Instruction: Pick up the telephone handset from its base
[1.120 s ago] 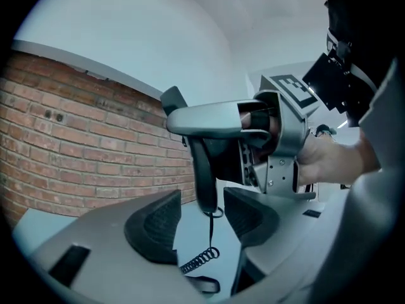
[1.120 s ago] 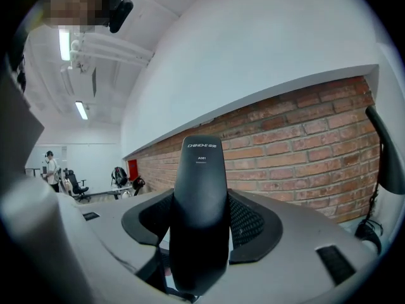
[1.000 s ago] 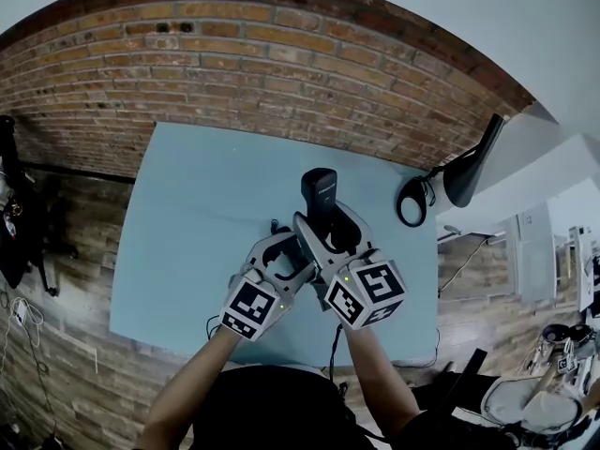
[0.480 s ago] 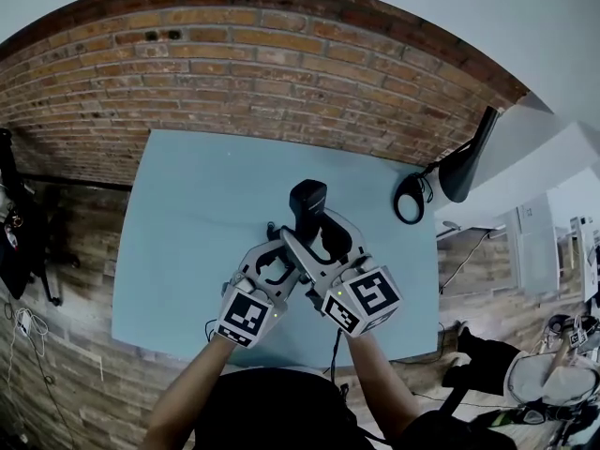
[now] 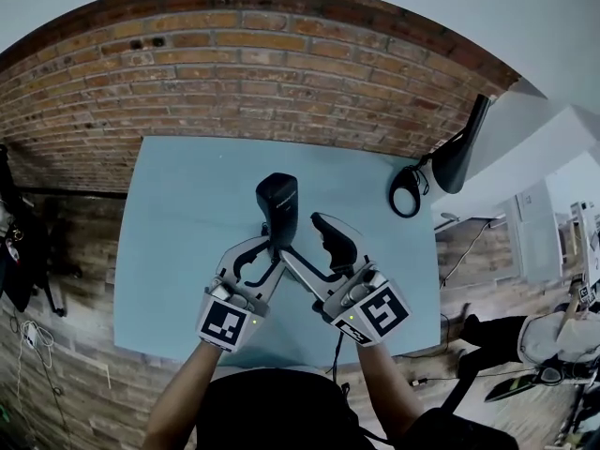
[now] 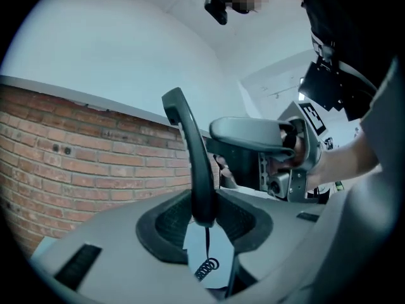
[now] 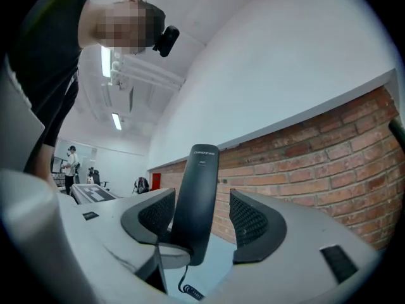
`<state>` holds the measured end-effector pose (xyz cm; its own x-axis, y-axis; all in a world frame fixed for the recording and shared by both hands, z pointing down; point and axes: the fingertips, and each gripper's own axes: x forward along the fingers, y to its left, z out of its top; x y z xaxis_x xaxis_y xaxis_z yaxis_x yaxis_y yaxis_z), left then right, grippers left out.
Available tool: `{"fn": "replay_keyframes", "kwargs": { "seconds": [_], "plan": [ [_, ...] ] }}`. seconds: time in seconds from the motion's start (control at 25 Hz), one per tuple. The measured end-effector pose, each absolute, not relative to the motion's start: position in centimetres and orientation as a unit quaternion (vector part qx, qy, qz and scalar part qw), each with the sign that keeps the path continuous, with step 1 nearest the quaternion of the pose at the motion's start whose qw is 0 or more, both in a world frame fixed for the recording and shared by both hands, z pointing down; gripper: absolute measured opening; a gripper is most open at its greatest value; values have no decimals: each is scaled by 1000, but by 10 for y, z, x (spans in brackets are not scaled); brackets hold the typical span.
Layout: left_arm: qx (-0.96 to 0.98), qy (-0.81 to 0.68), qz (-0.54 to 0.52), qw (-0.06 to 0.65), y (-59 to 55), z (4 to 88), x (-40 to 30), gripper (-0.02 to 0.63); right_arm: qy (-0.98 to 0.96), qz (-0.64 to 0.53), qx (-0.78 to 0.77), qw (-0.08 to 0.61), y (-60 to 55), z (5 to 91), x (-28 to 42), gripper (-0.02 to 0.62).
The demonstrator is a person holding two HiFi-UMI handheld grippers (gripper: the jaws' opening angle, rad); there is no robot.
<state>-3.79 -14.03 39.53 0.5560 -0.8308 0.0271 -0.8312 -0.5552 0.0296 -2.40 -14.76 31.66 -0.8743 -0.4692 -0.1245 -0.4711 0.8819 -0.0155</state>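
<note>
The black telephone handset [image 5: 277, 200] stands upright above the light blue table [image 5: 178, 214]. My left gripper [image 5: 274, 251] is shut on its lower end; in the left gripper view the handset [image 6: 190, 151] rises edge-on from between the pads of the left gripper [image 6: 205, 217]. A coiled cord [image 6: 205, 268] hangs beneath it. My right gripper [image 5: 302, 235] comes in from the right, its jaws having just opened a little. In the right gripper view the handset [image 7: 197, 195] stands between the jaws of the right gripper [image 7: 202, 220], with a gap to the right pad [image 7: 250, 223]. The base is hidden.
A brick wall [image 5: 234, 64] runs along the table's far edge. A black lamp-like object [image 5: 459, 157] and a coiled black cable [image 5: 408, 195] sit off the table's right corner. A thin cable [image 5: 334, 350] drops over the near edge.
The handset and both grippers have shifted left and the handset has risen. The left jaws, open one second ago, have shut on its lower end.
</note>
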Motion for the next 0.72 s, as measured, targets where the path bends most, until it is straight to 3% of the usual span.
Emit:
{"fn": "replay_keyframes", "kwargs": {
  "seconds": [0.52,0.72],
  "plan": [
    [833,-550,35,-48,-131,389,-90,143,956,46,-289,13,-140,355,-2,255],
    [831,-552,38,-58,-116,398,-97,143,950,58,-305,-29,-129,383,-5,210]
  ]
}}
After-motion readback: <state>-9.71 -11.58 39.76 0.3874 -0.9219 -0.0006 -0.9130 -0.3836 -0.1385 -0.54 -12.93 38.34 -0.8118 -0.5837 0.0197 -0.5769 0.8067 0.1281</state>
